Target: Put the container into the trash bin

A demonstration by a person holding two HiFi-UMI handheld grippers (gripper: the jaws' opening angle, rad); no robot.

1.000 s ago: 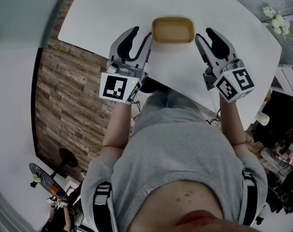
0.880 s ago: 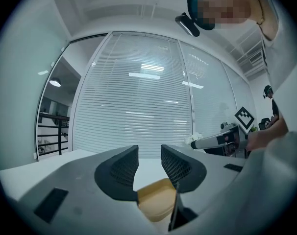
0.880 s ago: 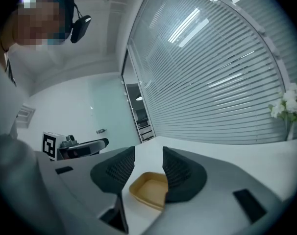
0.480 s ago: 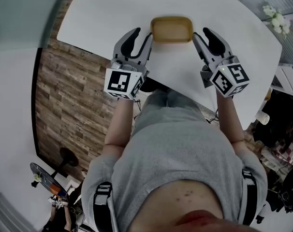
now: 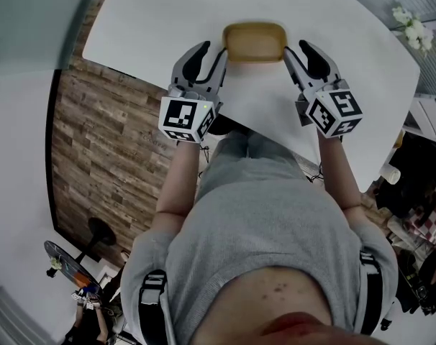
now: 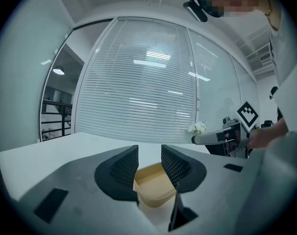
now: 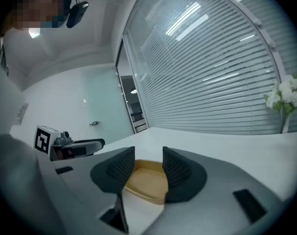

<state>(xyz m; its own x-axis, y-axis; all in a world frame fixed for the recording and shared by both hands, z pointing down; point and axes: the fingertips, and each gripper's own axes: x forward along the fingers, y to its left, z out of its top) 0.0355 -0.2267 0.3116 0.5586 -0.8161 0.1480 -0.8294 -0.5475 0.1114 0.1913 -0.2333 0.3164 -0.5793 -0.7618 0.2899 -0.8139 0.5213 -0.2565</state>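
Left tongs [image 5: 211, 50] and right tongs [image 5: 297, 49] both gape empty, flanking the tan container [image 5: 255, 42]. An uneven squeeze may skid or flip it.

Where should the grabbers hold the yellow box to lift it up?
Probably by its raised rim at the two short ends: the left gripper on the left end, the right gripper on the right. The container is a shallow open tray sitting flat on the table, so its thin end walls suit open jaws, and both grippers flank those ends.
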